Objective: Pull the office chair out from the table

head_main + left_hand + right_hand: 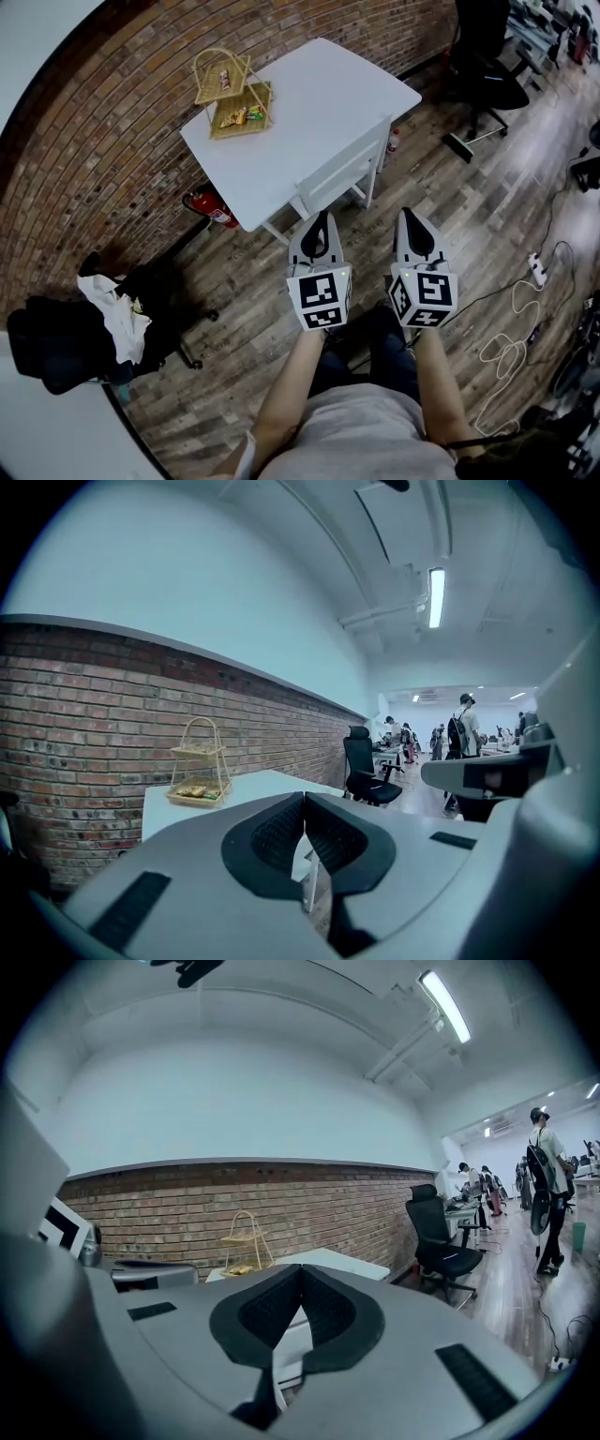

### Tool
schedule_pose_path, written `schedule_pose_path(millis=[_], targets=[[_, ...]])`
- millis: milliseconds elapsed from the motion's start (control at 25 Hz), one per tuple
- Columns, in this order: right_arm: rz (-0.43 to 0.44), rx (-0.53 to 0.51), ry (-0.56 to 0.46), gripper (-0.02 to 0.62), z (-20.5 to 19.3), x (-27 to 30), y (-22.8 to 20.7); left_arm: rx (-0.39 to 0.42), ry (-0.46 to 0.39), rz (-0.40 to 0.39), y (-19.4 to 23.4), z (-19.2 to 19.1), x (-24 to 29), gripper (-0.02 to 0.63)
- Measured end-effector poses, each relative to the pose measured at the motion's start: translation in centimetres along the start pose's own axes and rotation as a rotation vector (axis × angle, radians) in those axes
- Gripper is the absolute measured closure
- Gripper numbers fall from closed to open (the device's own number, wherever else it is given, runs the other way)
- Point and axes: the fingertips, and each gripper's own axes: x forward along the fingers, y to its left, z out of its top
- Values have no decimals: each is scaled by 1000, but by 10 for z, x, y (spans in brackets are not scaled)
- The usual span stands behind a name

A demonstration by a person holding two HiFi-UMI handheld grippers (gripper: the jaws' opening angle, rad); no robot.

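Left gripper (321, 217) and right gripper (411, 216), lower centre: fingers pressed together, empty. The white chair (342, 174) has its seat hidden under the bench (314, 98).

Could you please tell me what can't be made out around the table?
- Seat of the white chair: head view, hidden under the table.
- Snack packets in the wicker basket: head view, too small to read.
- Black office chair: head view, cut off by the top edge.

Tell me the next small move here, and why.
Probably open both jaws and reach for the back of the chair. The left gripper and right gripper are shut, empty and short of the chair, which sits tucked under the table.
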Motion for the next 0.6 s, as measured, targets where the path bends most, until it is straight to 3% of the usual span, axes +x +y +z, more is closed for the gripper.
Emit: schedule_pose_path(millis=[600], targets=[[190,-47,25,583,29,73,-71,-69,3,137,-54,21,94,592]])
